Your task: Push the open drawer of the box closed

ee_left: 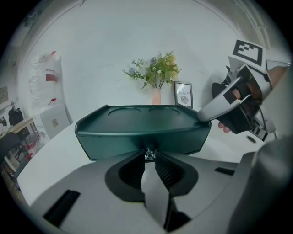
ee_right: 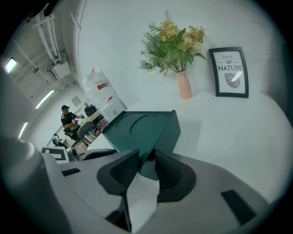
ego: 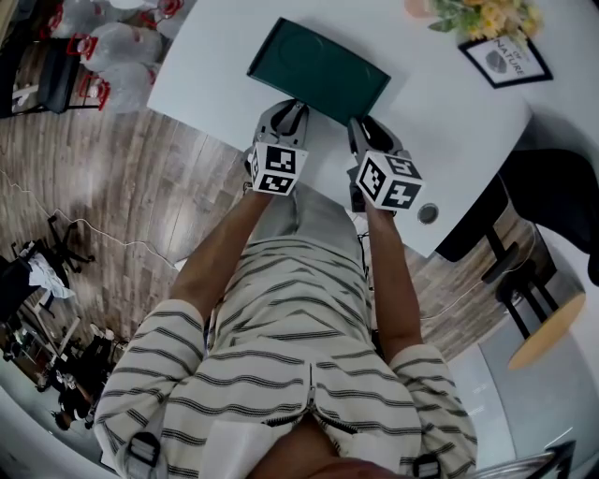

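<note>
A dark green box (ego: 318,70) lies on the white table (ego: 449,122). Its near face (ee_left: 142,137) carries a small clear knob (ee_left: 149,154), and the drawer front looks flush with the box. My left gripper (ego: 285,108) is at that face, its jaws narrowed with the knob pinched between the tips (ee_left: 149,157). At the box's near right corner, my right gripper (ego: 360,126) has the green corner (ee_right: 170,132) wedged between its pads (ee_right: 147,157). One of its fingers (ee_left: 219,105) rests on the box's top corner.
A pink vase of flowers (ego: 487,14) and a framed print (ego: 505,58) stand at the table's far side, behind the box. The table's near edge (ego: 234,140) runs just under the grippers. A black chair (ego: 552,187) and a wooden stool (ego: 547,332) are at the right.
</note>
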{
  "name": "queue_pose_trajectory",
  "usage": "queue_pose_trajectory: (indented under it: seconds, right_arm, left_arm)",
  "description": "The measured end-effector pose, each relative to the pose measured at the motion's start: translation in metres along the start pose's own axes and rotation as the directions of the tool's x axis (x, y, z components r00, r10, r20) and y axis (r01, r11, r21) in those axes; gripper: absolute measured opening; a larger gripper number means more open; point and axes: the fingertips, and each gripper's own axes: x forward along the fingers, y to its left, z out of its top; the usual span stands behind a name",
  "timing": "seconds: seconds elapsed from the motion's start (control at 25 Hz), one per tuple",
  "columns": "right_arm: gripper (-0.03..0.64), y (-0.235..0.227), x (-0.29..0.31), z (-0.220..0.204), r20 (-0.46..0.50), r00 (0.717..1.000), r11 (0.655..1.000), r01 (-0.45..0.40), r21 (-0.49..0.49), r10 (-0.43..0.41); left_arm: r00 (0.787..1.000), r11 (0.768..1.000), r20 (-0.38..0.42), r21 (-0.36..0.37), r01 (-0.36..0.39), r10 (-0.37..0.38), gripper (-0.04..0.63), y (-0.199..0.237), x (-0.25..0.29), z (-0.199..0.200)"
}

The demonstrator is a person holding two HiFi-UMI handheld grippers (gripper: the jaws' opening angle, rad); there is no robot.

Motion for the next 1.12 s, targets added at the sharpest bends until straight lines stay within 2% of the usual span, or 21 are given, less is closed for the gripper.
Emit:
queue_pose_trajectory:
  seconds: [0.28, 0.56, 0.8, 1.12]
  right_arm:
    - [0.121, 0.000, 0.000, 0.000, 0.004, 1.000, 1.000, 0.004, 0.002, -0.004]
    - [0.123, -0.001, 0.000, 0.001, 0.001, 1.000, 0.999, -0.003, 0.051, 0.003]
    - [0.127, 0.000, -0.003, 0.004, 0.027, 1.000, 1.000, -0.012, 0.006, 0.012]
    - [0.114, 0.018, -0.025, 0.016, 0.097, 0.995, 0.999, -0.033, -0.016, 0.034]
  left_arm:
    - [1.000, 1.000, 0.001, 0.003, 0.000, 0.000, 0.070, 0.000, 0.000, 0.001]
    - [1.000, 1.000, -0.017, -0.010, -0.001, 0.001, 0.072, 0.000, 0.000, -0.001]
    - [1.000, 1.000, -0.018, -0.023, -0.001, 0.001, 0.098, 0.002, -0.004, 0.001]
    - [0.999, 1.000, 0.044, -0.013, -0.017, 0.017, 0.083, 0.006, -0.035, 0.026]
